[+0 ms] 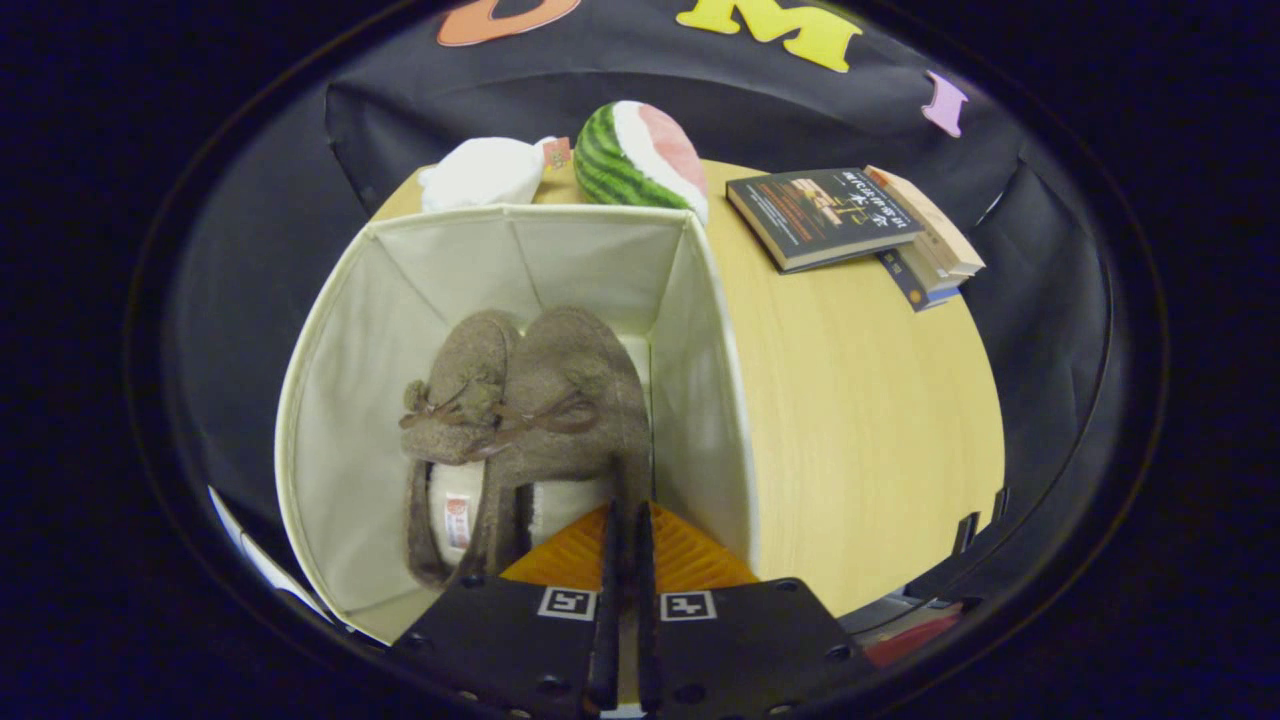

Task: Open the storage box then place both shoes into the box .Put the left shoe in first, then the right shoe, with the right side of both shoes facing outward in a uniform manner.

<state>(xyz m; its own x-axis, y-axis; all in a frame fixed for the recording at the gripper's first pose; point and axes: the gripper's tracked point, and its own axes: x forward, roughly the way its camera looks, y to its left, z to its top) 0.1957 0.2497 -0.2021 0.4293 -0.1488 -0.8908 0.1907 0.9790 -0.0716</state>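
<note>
So at that point both shoes sat inside the box (pixel 350 400), which was open on the table (pixel 850 420). The left shoe (pixel 455 400) lay toward the box's left wall and the right shoe (pixel 580 400) was pressed against it, close to the box's right wall, toes pointing at the far wall.

The gripper (pixel 625 530) hung over the near rim of the box, and its fingers were pinched nearly together on what looked like the heel edge of the right shoe. I'd call it clenched on that shoe, though the fabric between the fingers was hard to make out.

My take on doing this step well: settle the shoe flat on the box floor before letting go, keep it snug beside the left one so both face the same way, then open up and lift straight out so the fingers don't drag the heel or snag the soft box wall.

Behind the box sat a watermelon toy (pixel 640 155) and a white plush thing (pixel 485 172), with some books (pixel 830 215) off to the box's right.
</note>
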